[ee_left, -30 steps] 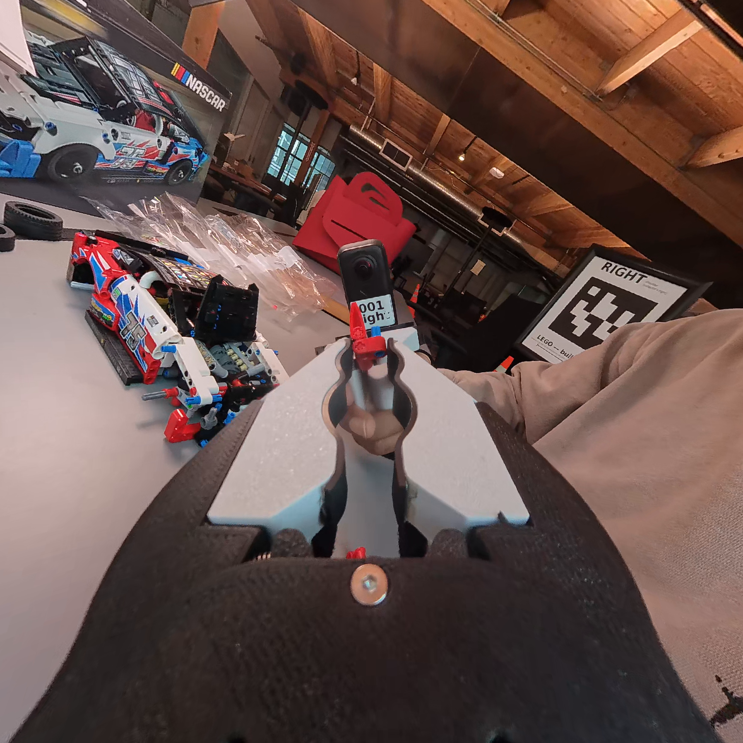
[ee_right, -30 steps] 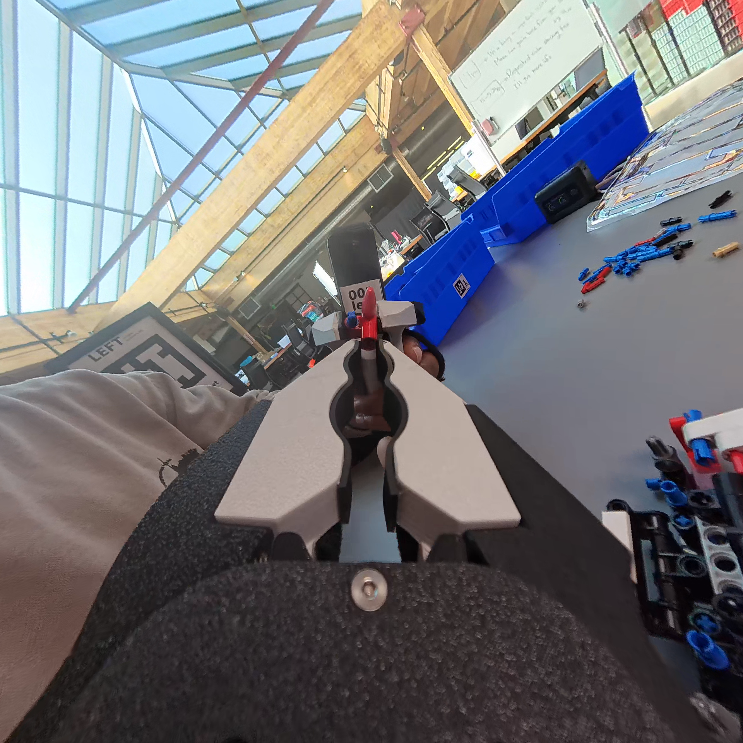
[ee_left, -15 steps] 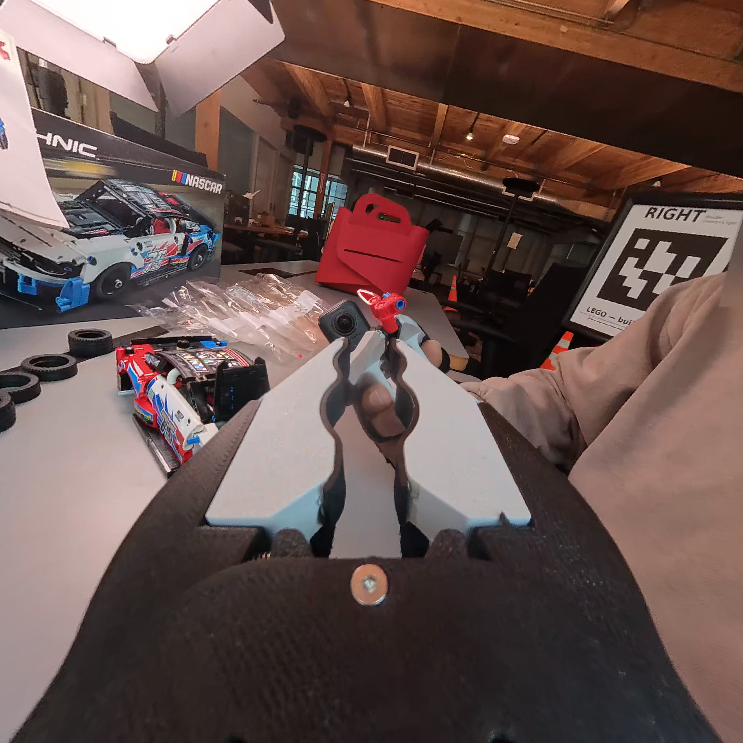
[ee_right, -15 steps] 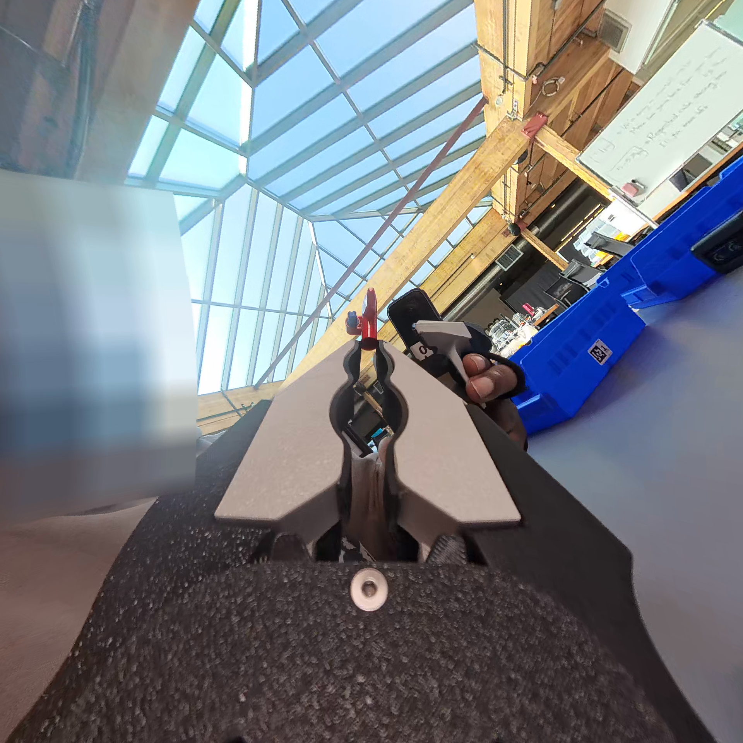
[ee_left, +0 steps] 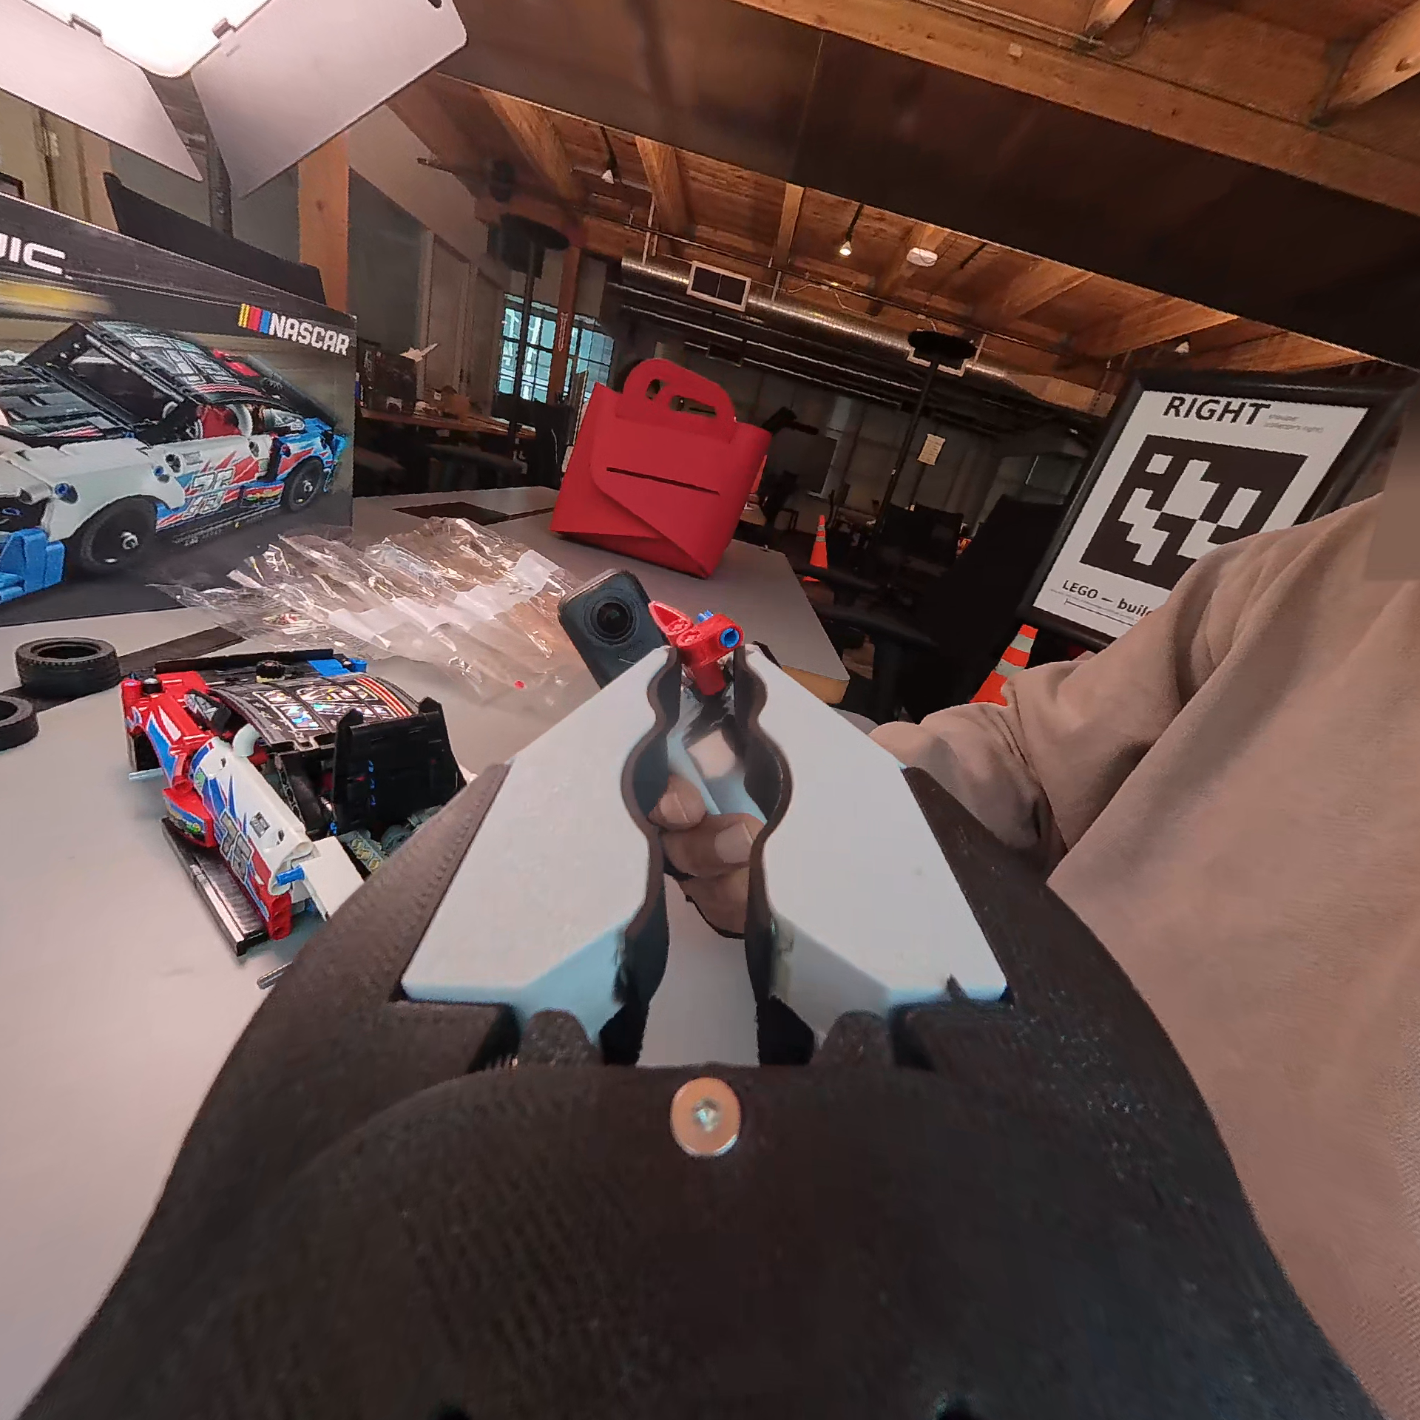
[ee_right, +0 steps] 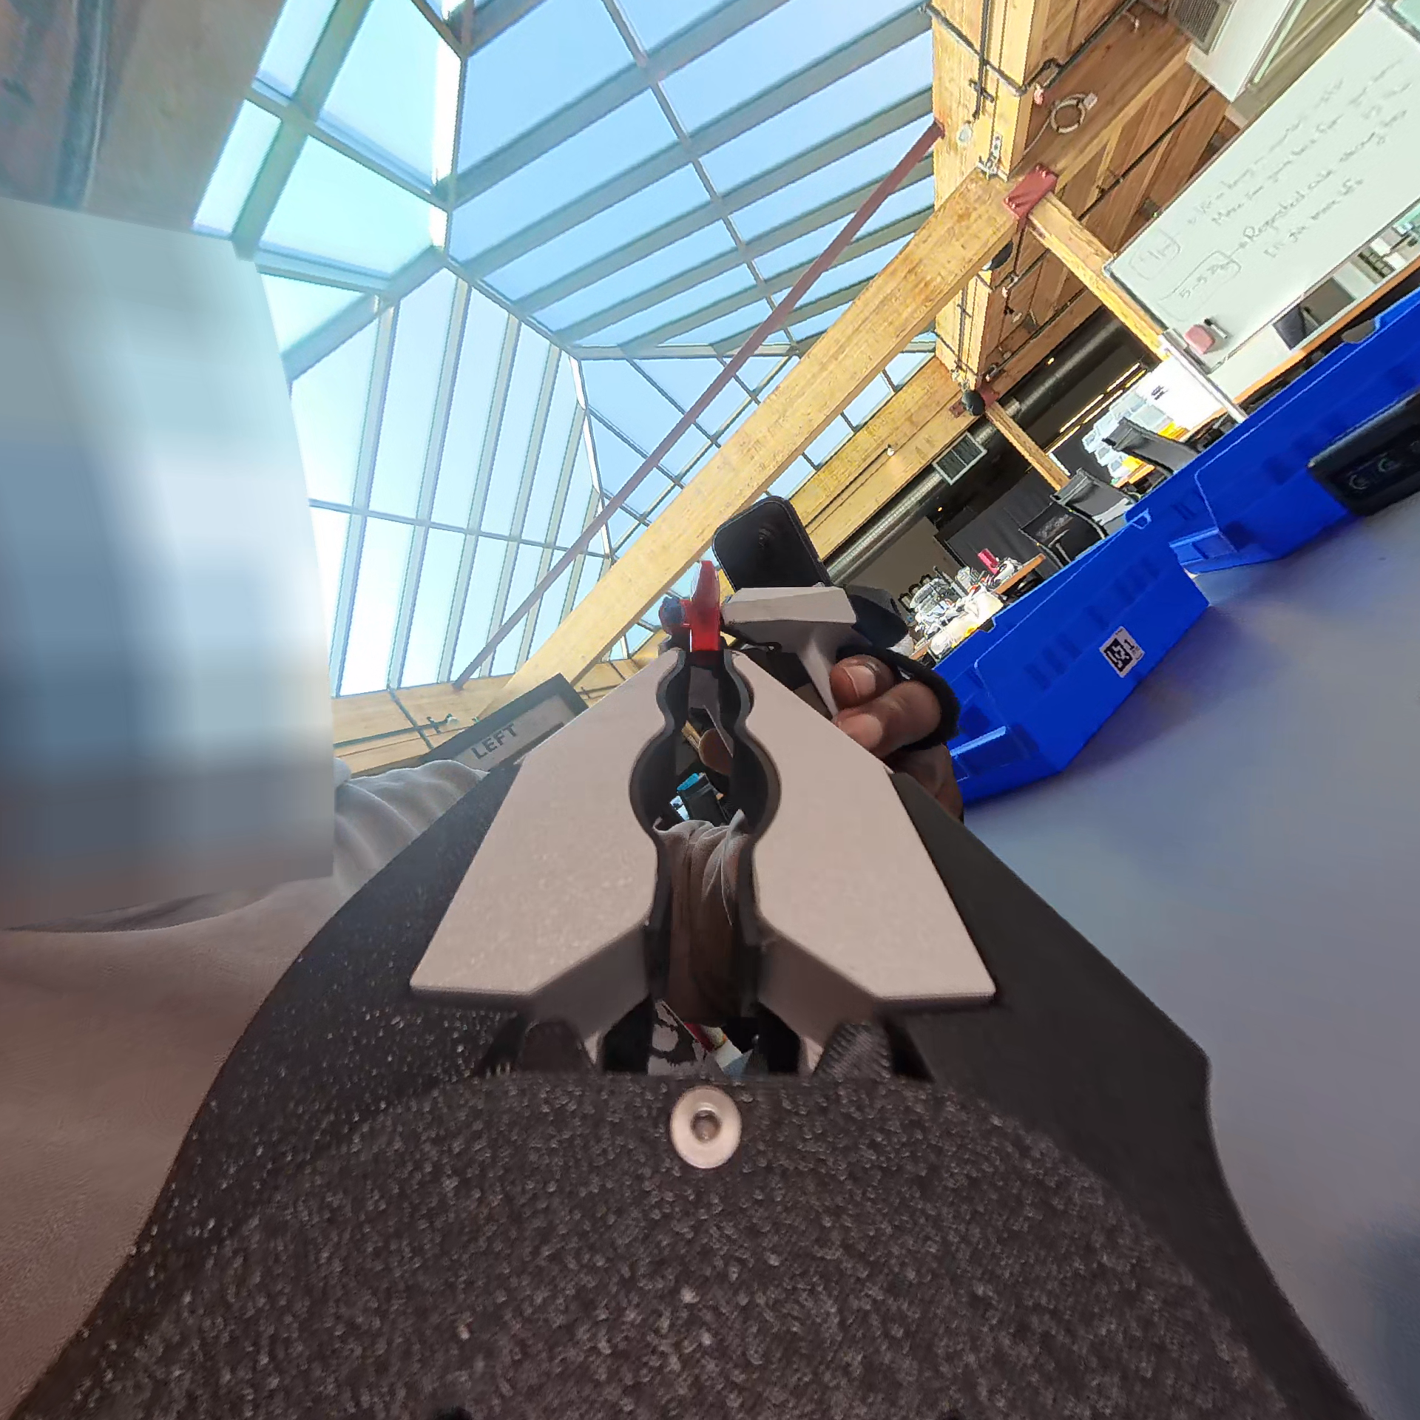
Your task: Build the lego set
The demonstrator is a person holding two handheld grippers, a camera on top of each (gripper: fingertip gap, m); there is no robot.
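- a small red lego piece [ee_left: 695, 644] with a blue pin sits pinched at the tips of our left tool [ee_left: 705, 668], raised above the desk [ee_left: 92, 960]; the jaws are nearly closed on it.
- our right tool [ee_right: 701, 653] meets the same red piece [ee_right: 703, 615] from the other side, jaws narrowed around it too.
- the half-built race car [ee_left: 253, 776] lies on the desk to the left, loose tyres [ee_left: 68, 667] beside it.
- behind stand the printed set box [ee_left: 165, 453], clear bags [ee_left: 415, 592], a red bag [ee_left: 657, 476] and a framed marker sign [ee_left: 1199, 507]; we leave their writing unread.
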